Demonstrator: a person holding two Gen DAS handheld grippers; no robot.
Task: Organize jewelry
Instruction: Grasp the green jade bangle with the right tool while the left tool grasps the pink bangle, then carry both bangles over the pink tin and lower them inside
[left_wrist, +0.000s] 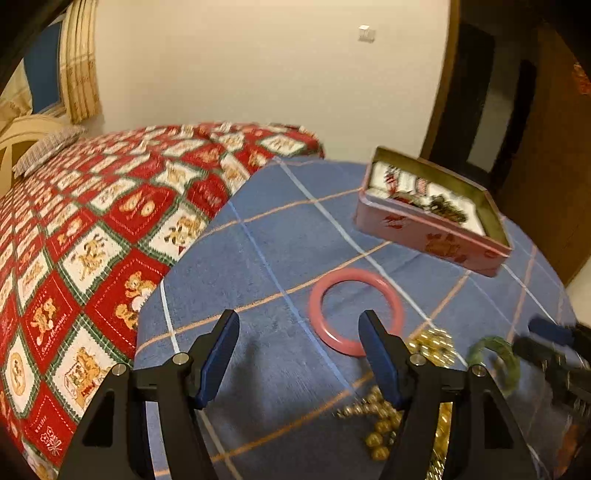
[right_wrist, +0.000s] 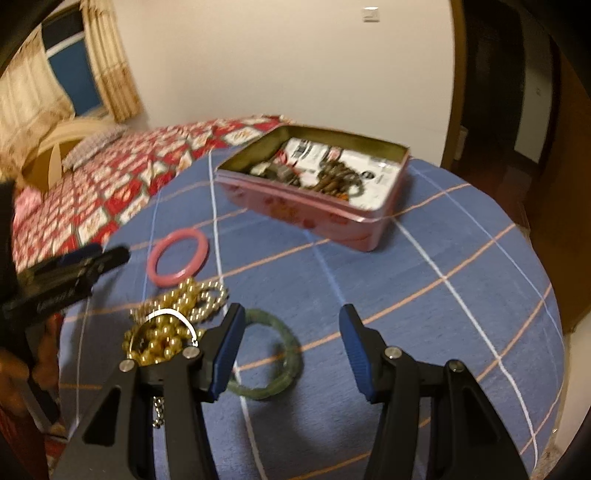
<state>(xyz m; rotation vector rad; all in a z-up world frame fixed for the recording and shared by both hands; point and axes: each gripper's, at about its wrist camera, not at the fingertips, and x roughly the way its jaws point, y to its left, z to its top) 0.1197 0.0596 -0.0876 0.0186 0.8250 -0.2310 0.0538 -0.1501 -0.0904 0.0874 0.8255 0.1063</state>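
A pink bangle (left_wrist: 354, 311) (right_wrist: 178, 257) lies on the blue checked cloth (left_wrist: 280, 236) (right_wrist: 424, 295). A green bangle (right_wrist: 271, 354) (left_wrist: 496, 360) lies to its right. A heap of gold bead necklaces (right_wrist: 173, 321) (left_wrist: 428, 350) with a thin silver ring sits between them. An open pink tin (left_wrist: 430, 218) (right_wrist: 317, 184) holding dark bracelets stands at the back. My left gripper (left_wrist: 299, 325) is open, its right finger over the pink bangle's near rim. My right gripper (right_wrist: 291, 321) is open, just above the green bangle.
The cloth covers a round table; its edge falls away to the right and front. A bed with a red and white teddy-bear quilt (left_wrist: 92, 229) (right_wrist: 110, 184) lies to the left. A dark doorway (left_wrist: 491, 110) is behind the tin.
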